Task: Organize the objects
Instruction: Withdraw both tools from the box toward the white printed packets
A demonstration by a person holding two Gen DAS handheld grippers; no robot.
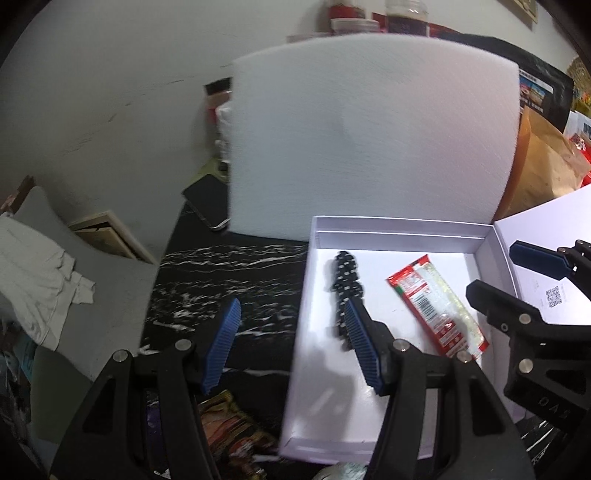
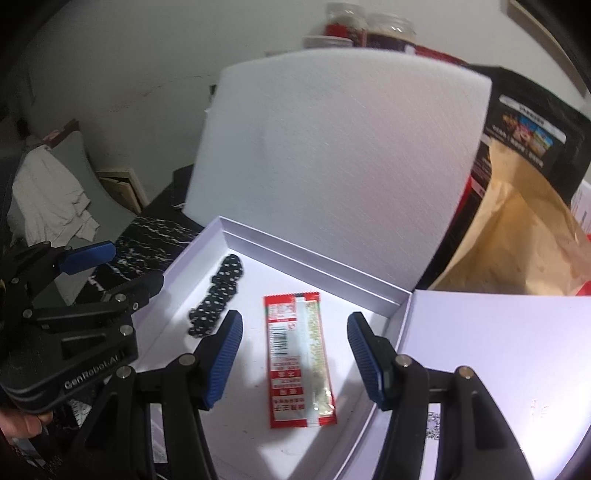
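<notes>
- A shallow white box [image 1: 388, 230] sat on a black marbled table [image 1: 236, 273], with a white foam sheet [image 1: 369, 136] standing upright just behind its far wall.
- Inside the box lay a black dotted band [image 1: 345, 280] near the left wall and a red sachet [image 1: 436, 306] to its right, apart from each other.
- The left gripper [image 1: 291, 343] hung with its jaws apart and empty, straddling the box's left wall: one blue pad over the table, the other over the band's near end.
- The right gripper [image 2: 291, 354] also stood spread and empty, its pads on either side of the sachet [image 2: 299, 362] and above it; whether they touched the floor of the box could not be told.
- Only the left view showed a crumpled snack wrapper [image 1: 229, 424] on the table at the box's near left corner, and a dark phone [image 1: 207, 203] beside the foam.
- Only the right view showed the white lid [image 2: 498, 350] in full, lying flat just right of the box, and a brown paper bag [image 2: 517, 236] behind it.
- Each view caught the other gripper at its edge: the left gripper [image 2: 110, 273] reached in over the box's left wall, near the band [image 2: 218, 295].
- Jars [image 2: 369, 26] stood behind the foam, blurred.
</notes>
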